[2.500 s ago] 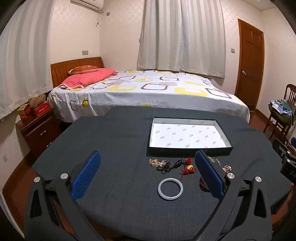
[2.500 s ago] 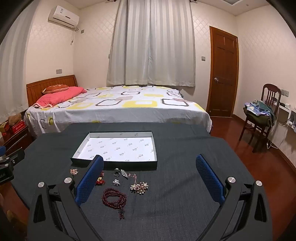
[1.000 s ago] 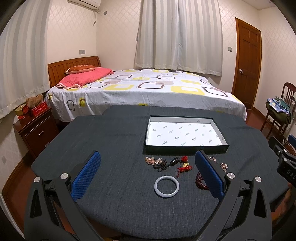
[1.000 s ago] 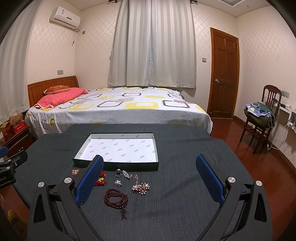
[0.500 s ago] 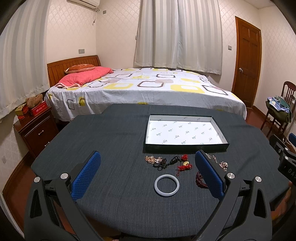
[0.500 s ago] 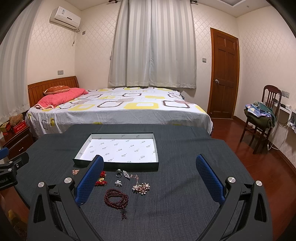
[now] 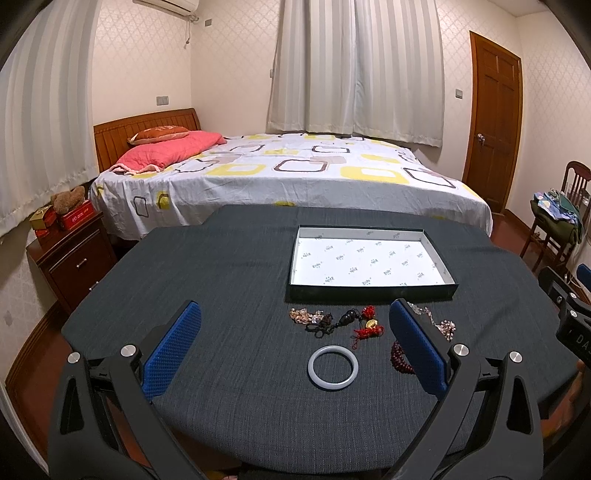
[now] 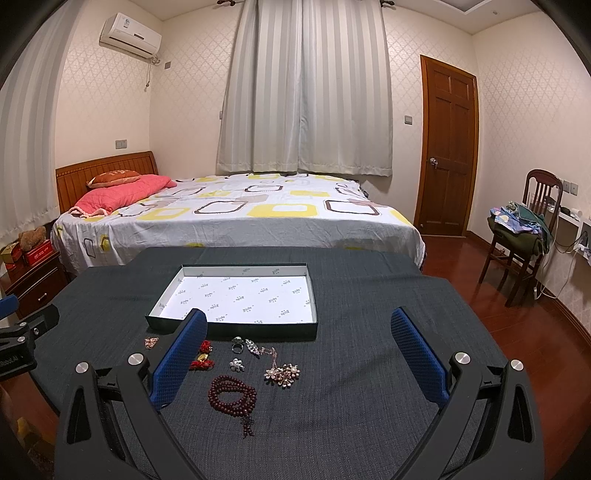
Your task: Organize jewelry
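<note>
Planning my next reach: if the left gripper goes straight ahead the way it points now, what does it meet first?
Probably the white bangle, which lies flat on the dark tablecloth between the left gripper's open fingers. Beyond it lie the red tassel charm and the empty tray. Height above the cloth is unclear.

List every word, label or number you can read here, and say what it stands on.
"DA", cut off at the frame edge: on the right gripper body.
"RobOCAI", uncertain: on the left gripper body.
Tray lining: repeated small logo, too small to read.
Red box and air conditioner: print too blurred.
</note>
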Action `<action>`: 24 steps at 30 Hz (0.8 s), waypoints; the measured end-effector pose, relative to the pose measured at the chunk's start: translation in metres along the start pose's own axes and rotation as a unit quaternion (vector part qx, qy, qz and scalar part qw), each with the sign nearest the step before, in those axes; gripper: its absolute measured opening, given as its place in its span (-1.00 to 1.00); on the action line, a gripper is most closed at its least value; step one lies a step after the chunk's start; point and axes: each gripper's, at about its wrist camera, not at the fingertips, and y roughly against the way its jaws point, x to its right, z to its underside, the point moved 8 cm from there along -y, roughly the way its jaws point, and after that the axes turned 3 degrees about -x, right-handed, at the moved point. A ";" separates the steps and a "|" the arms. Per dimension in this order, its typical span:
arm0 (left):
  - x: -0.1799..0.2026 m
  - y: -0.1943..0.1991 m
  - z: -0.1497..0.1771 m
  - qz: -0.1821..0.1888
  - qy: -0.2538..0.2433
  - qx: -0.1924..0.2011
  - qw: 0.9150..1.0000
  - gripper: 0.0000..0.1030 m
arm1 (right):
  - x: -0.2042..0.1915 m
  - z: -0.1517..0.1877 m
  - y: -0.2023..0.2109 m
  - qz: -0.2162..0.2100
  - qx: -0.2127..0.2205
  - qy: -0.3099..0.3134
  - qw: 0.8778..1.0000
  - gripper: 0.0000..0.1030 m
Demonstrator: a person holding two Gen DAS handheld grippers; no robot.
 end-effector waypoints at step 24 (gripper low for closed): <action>0.003 -0.003 0.005 0.005 -0.007 -0.001 1.000 0.93 | -0.004 0.004 -0.002 -0.002 -0.003 -0.003 1.000 0.89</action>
